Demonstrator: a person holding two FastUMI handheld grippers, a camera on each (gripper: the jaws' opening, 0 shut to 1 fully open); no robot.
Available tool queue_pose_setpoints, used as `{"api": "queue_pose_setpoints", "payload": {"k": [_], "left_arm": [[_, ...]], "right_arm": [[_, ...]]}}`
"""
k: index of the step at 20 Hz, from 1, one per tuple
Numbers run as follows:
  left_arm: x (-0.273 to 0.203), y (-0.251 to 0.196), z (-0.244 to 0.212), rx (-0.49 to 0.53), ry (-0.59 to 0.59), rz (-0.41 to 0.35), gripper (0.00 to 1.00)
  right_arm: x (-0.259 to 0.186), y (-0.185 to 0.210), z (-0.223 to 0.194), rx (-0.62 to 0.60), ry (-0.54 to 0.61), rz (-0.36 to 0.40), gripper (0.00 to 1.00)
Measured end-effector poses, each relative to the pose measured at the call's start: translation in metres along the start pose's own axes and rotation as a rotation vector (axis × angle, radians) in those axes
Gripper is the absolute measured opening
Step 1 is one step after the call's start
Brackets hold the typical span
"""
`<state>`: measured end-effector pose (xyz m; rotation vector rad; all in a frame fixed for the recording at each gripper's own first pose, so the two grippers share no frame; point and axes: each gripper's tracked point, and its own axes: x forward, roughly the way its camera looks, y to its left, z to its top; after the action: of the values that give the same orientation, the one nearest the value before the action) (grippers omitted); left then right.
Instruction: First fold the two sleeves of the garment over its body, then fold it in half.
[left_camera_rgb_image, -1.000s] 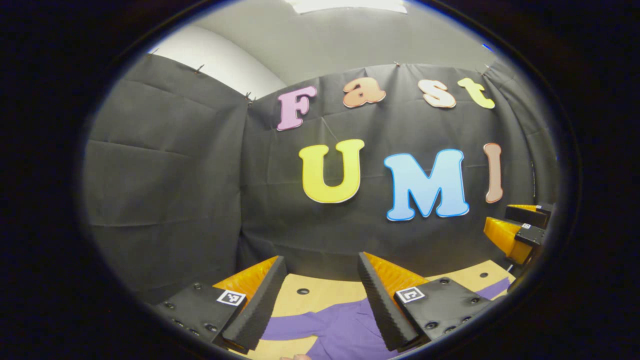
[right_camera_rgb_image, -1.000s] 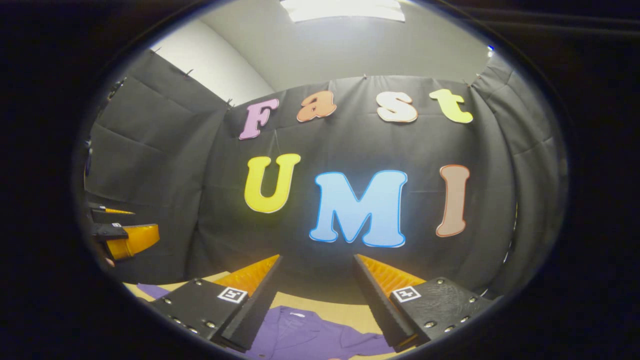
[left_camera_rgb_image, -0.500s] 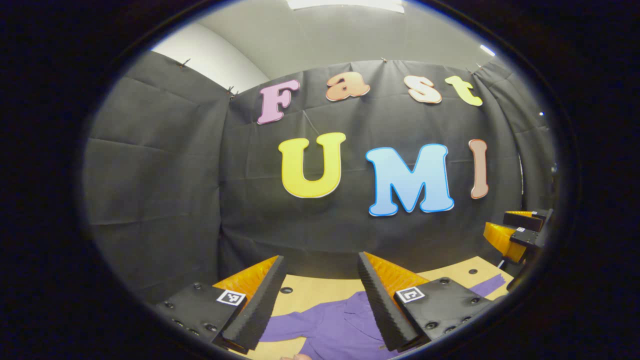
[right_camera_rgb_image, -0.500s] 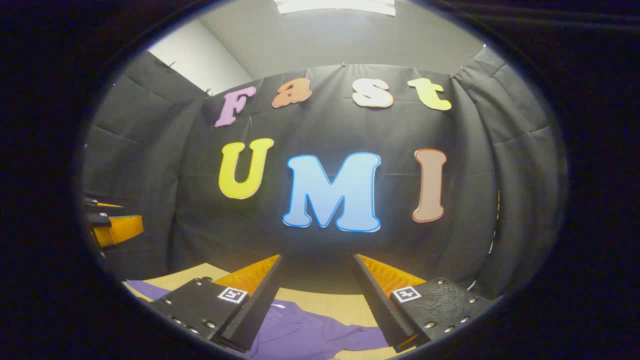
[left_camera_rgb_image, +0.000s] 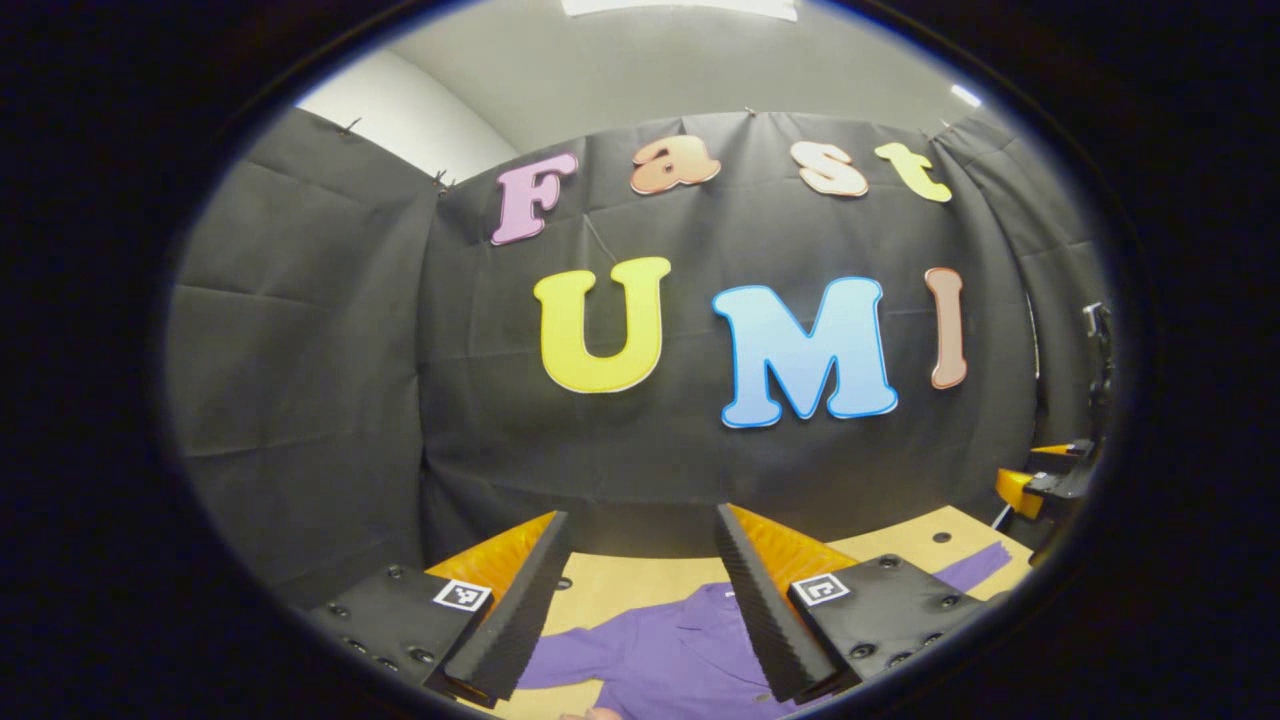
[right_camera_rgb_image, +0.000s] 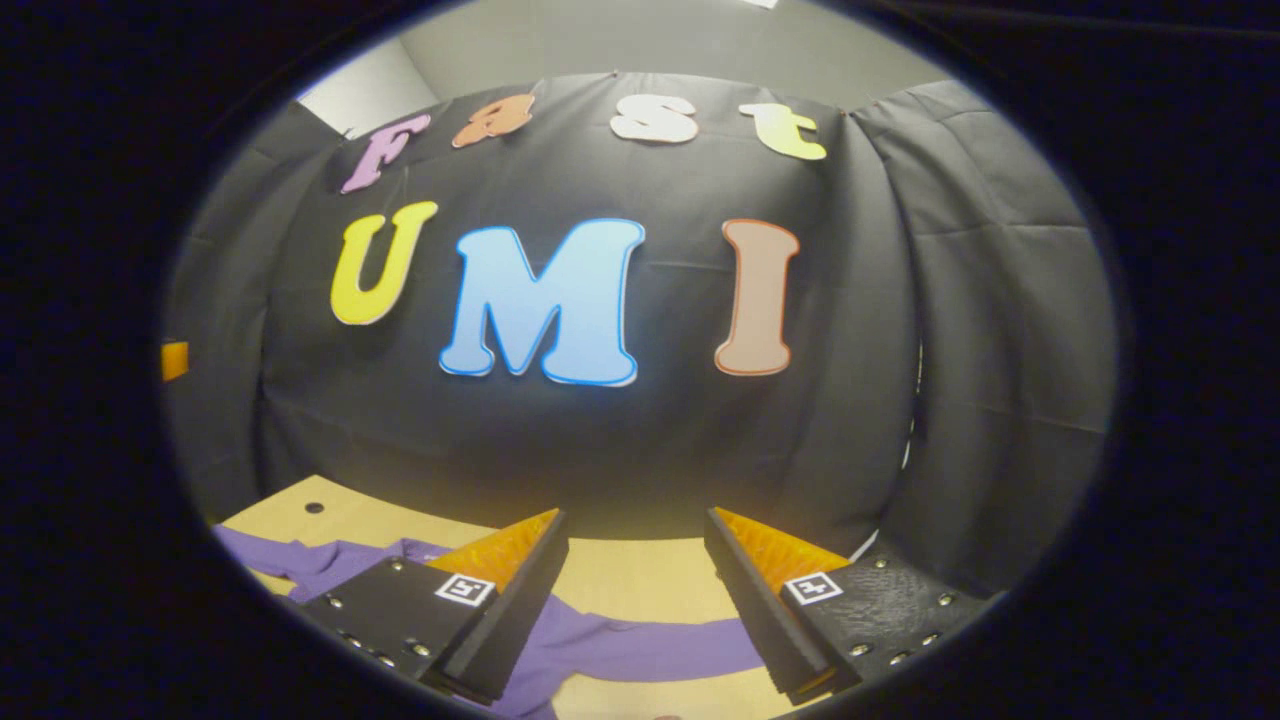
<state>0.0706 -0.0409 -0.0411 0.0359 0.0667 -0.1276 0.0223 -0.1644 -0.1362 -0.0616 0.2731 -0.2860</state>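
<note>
One purple garment (left_camera_rgb_image: 670, 655), one wooden table (right_camera_rgb_image: 630, 580), two tools

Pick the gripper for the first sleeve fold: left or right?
Right, probably. A sleeve lies flat, stretched across the gap of the open right gripper. The left gripper, also open, faces the shirt body; its sleeve is off to one side.

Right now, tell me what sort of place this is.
Likely a staged recording booth: black cloth walls pinned up around a wooden table, where a purple garment lies unfolded, left gripper and right gripper open above.
</note>
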Motion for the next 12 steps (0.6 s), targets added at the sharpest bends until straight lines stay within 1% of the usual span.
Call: {"api": "queue_pose_setpoints", "payload": {"k": [5, 8, 12], "left_arm": [[0.005, -0.010, 0.000, 0.025, 0.005, -0.001, 0.94], [0.005, -0.014, -0.001, 0.035, 0.014, 0.007, 0.94], [0.003, -0.012, -0.007, 0.038, 0.041, 0.039, 0.94]], "right_arm": [[0.027, -0.051, -0.065, -0.021, 0.133, -0.072, 0.90], [0.042, -0.073, -0.107, -0.017, 0.215, -0.093, 0.90], [0.061, -0.102, -0.164, -0.004, 0.328, -0.117, 0.90]]}}
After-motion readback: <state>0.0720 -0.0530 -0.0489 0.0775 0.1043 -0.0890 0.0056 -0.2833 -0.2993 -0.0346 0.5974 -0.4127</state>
